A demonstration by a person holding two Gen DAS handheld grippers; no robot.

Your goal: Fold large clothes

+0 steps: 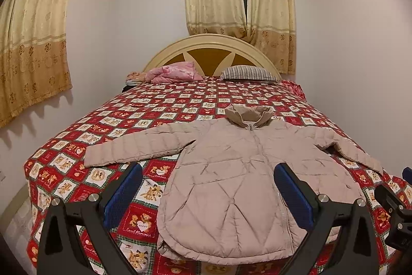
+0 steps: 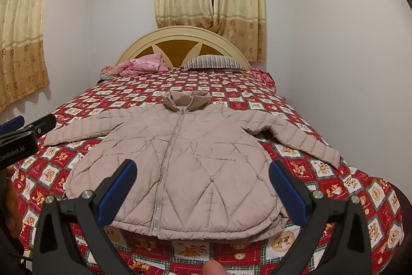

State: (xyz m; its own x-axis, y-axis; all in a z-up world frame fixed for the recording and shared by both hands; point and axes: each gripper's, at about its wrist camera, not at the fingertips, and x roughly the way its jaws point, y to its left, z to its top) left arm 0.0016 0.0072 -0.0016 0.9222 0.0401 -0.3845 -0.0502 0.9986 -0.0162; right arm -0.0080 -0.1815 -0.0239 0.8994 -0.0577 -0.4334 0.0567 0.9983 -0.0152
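A beige jacket (image 1: pixel 231 184) lies zipped and spread flat on the near end of the bed (image 1: pixel 154 105), both grippers (image 1: pixel 208 195) (image 2: pixel 203 192) hovering with jaws spread, empty; folding well likely means pinching a sleeve cuff first.

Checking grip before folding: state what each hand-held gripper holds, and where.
Nothing. Left hand-held gripper and right hand-held gripper are open above the jacket.
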